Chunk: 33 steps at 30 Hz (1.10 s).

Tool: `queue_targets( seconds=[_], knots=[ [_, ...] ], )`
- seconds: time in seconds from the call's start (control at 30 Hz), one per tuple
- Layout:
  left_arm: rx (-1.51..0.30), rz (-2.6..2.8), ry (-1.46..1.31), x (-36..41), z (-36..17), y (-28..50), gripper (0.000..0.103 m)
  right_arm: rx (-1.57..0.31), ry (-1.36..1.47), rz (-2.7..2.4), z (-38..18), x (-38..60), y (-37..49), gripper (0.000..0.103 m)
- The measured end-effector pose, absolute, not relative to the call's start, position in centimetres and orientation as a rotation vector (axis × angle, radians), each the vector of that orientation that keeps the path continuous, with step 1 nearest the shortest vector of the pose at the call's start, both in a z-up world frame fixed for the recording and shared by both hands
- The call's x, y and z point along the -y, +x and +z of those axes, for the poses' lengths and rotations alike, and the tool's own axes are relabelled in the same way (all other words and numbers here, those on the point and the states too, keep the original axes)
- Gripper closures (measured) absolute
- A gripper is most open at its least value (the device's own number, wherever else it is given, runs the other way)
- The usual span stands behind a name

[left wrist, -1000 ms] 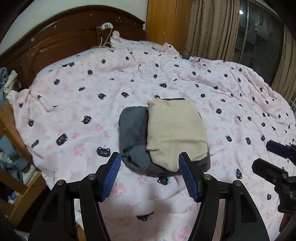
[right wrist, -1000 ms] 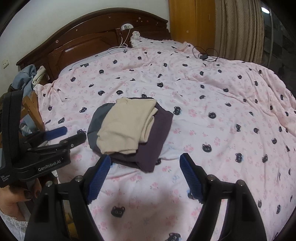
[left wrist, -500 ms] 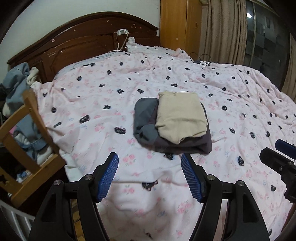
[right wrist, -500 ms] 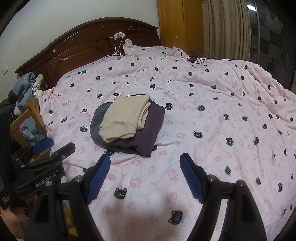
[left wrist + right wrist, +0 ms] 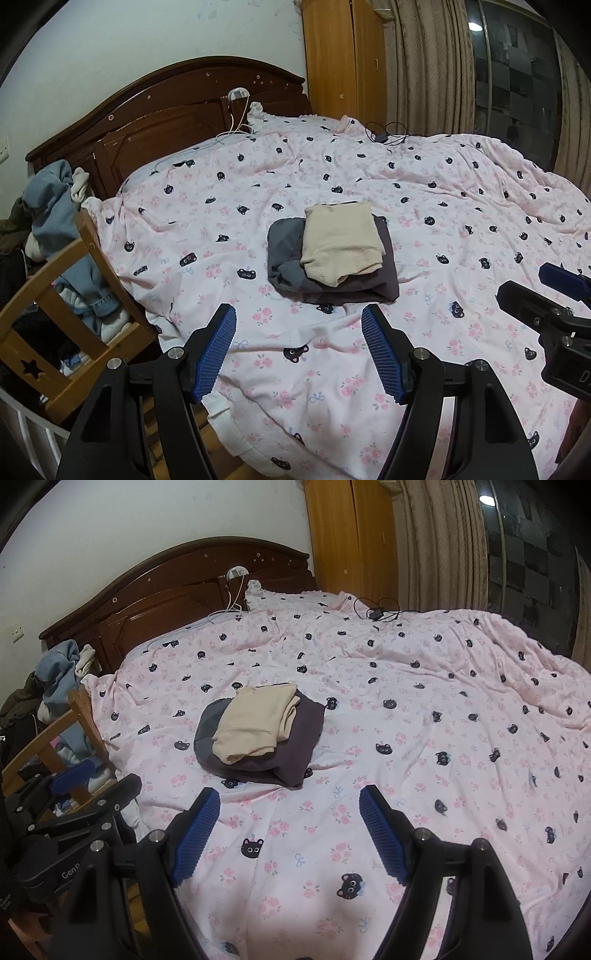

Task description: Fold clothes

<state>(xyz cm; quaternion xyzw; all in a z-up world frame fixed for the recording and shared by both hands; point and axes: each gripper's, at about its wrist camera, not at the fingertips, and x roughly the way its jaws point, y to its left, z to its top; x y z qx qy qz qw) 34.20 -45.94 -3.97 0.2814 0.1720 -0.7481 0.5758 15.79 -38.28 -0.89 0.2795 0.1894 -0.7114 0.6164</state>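
1. Left tongs (image 5: 299, 352) and right tongs (image 5: 288, 834) both stand apart, holding nothing, above the near edge of the bed (image 5: 461, 192).
2. Straight ahead of the left tongs, a little left of the right pair, lies a stack: a beige garment (image 5: 341, 242) folded atop a dark garment (image 5: 384, 284), also folded.
3. The stack's long axis runs away from the tongs; the left pair seems better lined up with it.
4. Farther left, loose clothes (image 5: 51, 206) hang on a chair (image 5: 74, 314), possibly unfolded work.
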Motion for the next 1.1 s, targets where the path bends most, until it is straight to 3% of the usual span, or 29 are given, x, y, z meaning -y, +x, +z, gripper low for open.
queue_targets(
  seconds=[0.63,0.77,1.1],
  knots=[
    [-0.437,-1.843,0.644,43.6,-1.6,34.6,0.037,-0.401,0.608,-1.605,2.0,35.4,16.4,0.022],
    [-0.421,-1.838,0.644,43.3,-1.4,34.6,0.026,-0.399,0.606,-1.603,2.3,35.1,16.6,0.022],
    [-0.421,-1.834,0.637,43.0,-1.1,35.0,0.026,-0.4,0.6,-1.601,2.8,34.8,17.2,0.022]
  ],
)
